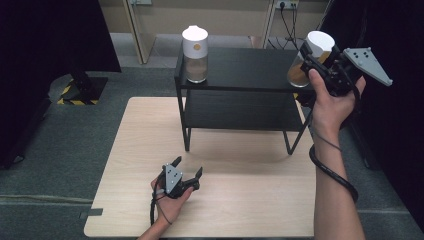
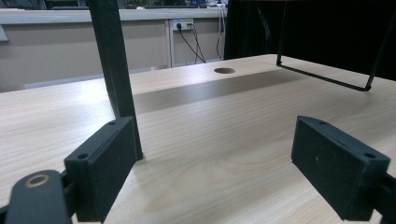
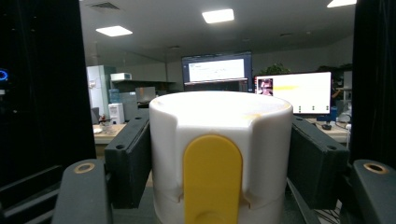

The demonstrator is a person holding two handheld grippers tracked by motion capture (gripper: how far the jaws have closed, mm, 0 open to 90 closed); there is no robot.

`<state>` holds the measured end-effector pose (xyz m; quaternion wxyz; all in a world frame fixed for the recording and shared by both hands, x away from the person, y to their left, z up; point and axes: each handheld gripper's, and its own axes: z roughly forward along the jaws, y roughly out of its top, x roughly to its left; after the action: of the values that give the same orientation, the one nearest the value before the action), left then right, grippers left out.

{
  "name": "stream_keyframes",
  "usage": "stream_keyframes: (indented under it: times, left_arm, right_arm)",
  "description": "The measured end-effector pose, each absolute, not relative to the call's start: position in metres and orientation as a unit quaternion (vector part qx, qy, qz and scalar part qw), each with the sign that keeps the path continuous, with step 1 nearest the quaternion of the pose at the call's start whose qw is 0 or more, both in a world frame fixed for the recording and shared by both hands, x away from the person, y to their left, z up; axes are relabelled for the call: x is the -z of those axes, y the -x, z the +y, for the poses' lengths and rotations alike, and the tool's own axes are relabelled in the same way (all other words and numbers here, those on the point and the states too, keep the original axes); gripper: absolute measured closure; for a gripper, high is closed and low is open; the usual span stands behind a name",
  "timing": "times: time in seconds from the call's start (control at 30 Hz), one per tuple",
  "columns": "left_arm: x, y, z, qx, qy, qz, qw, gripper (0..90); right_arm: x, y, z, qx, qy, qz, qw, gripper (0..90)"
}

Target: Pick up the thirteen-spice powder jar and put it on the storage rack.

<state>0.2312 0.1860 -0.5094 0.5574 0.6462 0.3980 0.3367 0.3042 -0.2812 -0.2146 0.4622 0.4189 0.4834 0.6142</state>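
My right gripper (image 1: pixel 311 56) is shut on a clear jar with a white lid (image 1: pixel 314 49) and holds it tilted above the right end of the black shelf's top (image 1: pixel 250 70). In the right gripper view both black pads (image 3: pixel 128 161) press on the white lid with its yellow tab (image 3: pixel 212 177). A second jar with a white lid (image 1: pixel 195 54) stands upright on the left of the shelf top. My left gripper (image 1: pixel 188 167) rests on the wooden table (image 1: pixel 240 205) near its front edge, jaws open with nothing between them (image 2: pixel 210 168).
The black two-tier shelf stands at the back of the table on thin metal legs (image 2: pixel 114 79). A round cable hole (image 2: pixel 224 71) is in the tabletop. Black curtains hang at both sides. The cable of the right gripper (image 1: pixel 332 170) trails along the forearm.
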Motion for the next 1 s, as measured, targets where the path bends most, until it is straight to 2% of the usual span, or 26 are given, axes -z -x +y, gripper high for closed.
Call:
stream_keyframes:
  times: [0.53,1.0]
  left_arm:
    - [0.510,-0.231,0.186,-0.337,-0.647,0.397,0.557,13.8]
    - [0.510,-0.231,0.185,-0.337,-0.646,0.396,0.558,13.8]
  right_arm:
    - [0.203,-0.335,-0.271,-0.579,-0.440,0.497,0.474,31.0]
    - [0.209,-0.343,-0.271,-0.557,-0.439,0.512,0.484,31.0]
